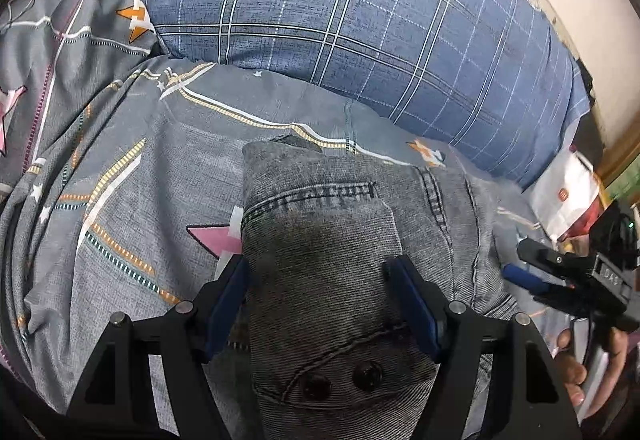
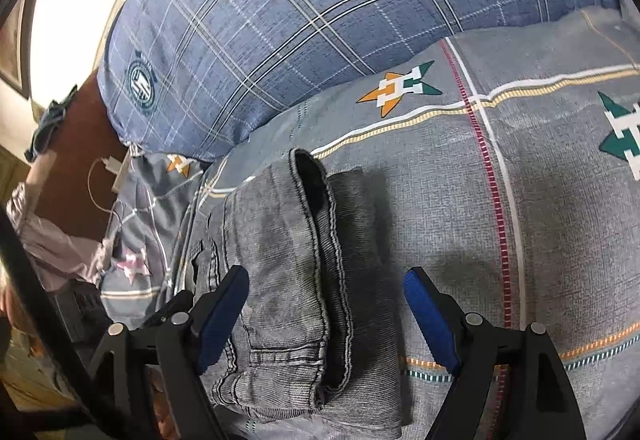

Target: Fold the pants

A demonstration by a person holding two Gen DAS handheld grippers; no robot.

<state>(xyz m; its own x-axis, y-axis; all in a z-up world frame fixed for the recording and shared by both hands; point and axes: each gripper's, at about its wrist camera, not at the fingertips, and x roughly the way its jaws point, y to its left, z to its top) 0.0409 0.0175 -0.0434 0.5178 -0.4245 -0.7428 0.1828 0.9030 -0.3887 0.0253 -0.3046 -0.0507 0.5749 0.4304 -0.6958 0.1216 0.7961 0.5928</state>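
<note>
The grey jeans (image 1: 320,232) lie folded into a compact stack on the bed, with a pocket seam and two dark buttons toward me. My left gripper (image 1: 318,280) hovers over the stack, open; its blue pads (image 1: 224,304) stand wide, one at the stack's left edge and one above the denim. In the right wrist view the jeans (image 2: 280,260) show a hem cuff lying along the top. My right gripper (image 2: 324,284) is open above their right half, nothing pinched. From the left wrist view, the right gripper (image 1: 516,260) sits at the stack's right side, held by a hand (image 1: 580,368).
A big blue plaid pillow (image 1: 360,20) lies just behind the jeans on the grey patterned bedsheet (image 1: 120,180). A white paper bag (image 1: 568,196) sits at the bed's right edge. A charger and cable (image 2: 112,168) and a brown headboard are at the far left.
</note>
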